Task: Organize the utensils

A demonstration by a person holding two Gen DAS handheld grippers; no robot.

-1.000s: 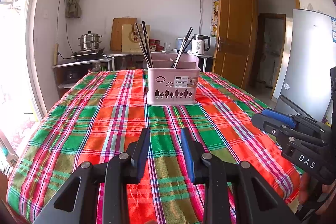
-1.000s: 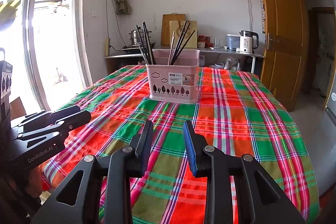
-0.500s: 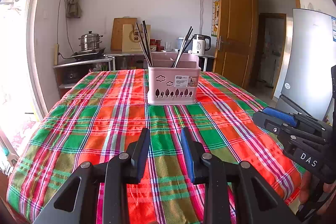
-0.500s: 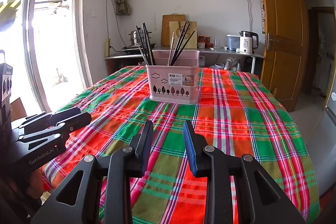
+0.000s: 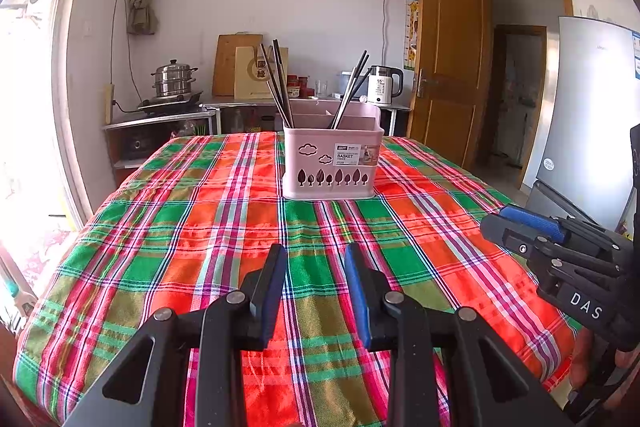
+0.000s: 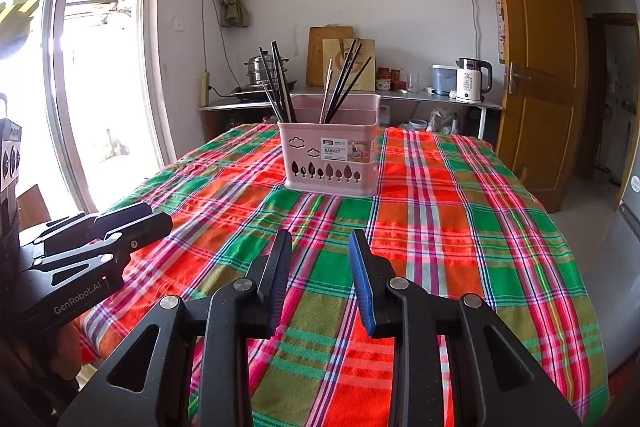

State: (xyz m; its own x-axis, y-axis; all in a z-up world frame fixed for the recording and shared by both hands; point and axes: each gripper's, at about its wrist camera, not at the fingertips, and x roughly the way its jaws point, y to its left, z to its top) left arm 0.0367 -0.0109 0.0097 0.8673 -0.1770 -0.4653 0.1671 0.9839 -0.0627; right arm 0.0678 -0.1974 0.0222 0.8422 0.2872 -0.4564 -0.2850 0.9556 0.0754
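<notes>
pink basket [image 5: 331, 163] stands mid-table, chopsticks [image 5: 279, 83] upright inside. my left gripper [image 5: 314, 263] and right gripper [image 6: 320, 247], both short of the basket, gape partly, empty. next: reach forward for a chopstick.

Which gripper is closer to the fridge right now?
Right. The right gripper sits between the left gripper and the fridge; the left one is on the window side.
</notes>
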